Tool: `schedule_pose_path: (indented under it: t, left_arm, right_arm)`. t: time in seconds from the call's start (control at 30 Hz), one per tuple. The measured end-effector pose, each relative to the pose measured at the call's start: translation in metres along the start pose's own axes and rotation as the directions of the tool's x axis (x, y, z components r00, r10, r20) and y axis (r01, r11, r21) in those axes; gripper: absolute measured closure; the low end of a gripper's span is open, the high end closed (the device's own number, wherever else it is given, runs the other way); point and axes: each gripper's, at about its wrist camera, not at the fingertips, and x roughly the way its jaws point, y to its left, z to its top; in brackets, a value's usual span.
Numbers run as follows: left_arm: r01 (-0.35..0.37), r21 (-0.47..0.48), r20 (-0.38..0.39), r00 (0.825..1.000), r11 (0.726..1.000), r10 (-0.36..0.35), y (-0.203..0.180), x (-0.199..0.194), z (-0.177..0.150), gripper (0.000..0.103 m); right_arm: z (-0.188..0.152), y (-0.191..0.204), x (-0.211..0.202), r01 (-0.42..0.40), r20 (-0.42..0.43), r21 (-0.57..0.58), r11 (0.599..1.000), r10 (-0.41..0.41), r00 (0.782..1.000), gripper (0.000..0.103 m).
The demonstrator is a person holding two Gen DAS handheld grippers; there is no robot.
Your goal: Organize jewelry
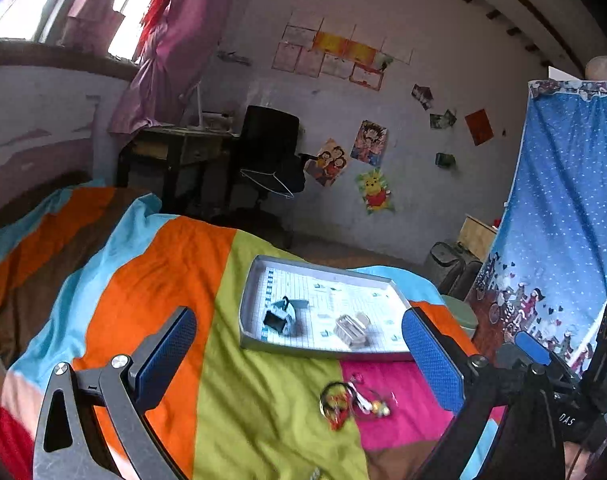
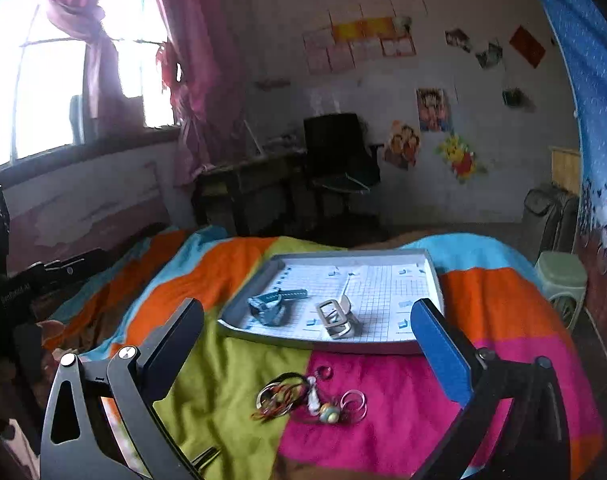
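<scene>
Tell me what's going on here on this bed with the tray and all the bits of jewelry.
Someone is sorting jewelry with two handheld claws. Both the left claw and the right claw stand open and empty above the striped bedspread. The grey tray already holds a blue watch and a pale buckle piece. A tangle of rings and bangles lies on the bedspread in front of the tray.

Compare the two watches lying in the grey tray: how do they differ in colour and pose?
The blue watch has a blue-grey strap; the silver watch is pale and metallic. The blue watch lies toward the tray's left side, one strap end stretched out flat; the silver watch lies nearer the middle, its band curled into a loop. Both rest inside the tray on the gridded paper, and neither is touched by a gripper.
</scene>
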Motion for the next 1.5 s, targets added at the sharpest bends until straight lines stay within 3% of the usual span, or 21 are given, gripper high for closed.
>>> schedule_pose_path:
  t: [0.33,0.63,0.97,1.13,1.37,1.5]
  left_arm:
    - [-0.066,0.065,-0.076,0.995,0.996,0.071,-0.029,-0.081,-0.044,0.0]
    - [-0.102,0.109,-0.154,0.981,0.989,0.118,-0.041,-0.108,-0.078,0.0]
    - [-0.122,0.171,-0.218,0.963,0.978,0.159,-0.052,-0.108,-0.098,0.0]
    - [-0.115,0.163,-0.255,0.954,0.98,0.154,-0.05,-0.098,-0.099,0.0]
    - [-0.069,0.229,-0.253,0.959,0.971,0.128,-0.053,-0.078,-0.089,0.0]
    - [-0.015,0.312,-0.247,0.964,0.95,0.097,-0.049,-0.058,-0.08,0.0]
  right_arm:
    - [-0.02,0.013,-0.086,0.009,-0.013,0.021,1.0,-0.009,1.0,0.001]
    - [-0.053,0.012,-0.127,0.028,-0.091,0.037,0.999,-0.024,0.996,0.001]
    - [-0.09,-0.01,-0.136,0.071,-0.181,0.102,0.992,-0.052,0.982,0.001]
    - [-0.092,-0.014,-0.128,0.082,-0.195,0.106,0.991,-0.06,0.979,0.001]
    - [-0.087,-0.009,-0.117,0.098,-0.173,0.069,0.993,-0.085,0.981,0.001]
    - [-0.085,-0.007,-0.103,0.108,-0.162,0.044,0.993,-0.099,0.982,0.001]
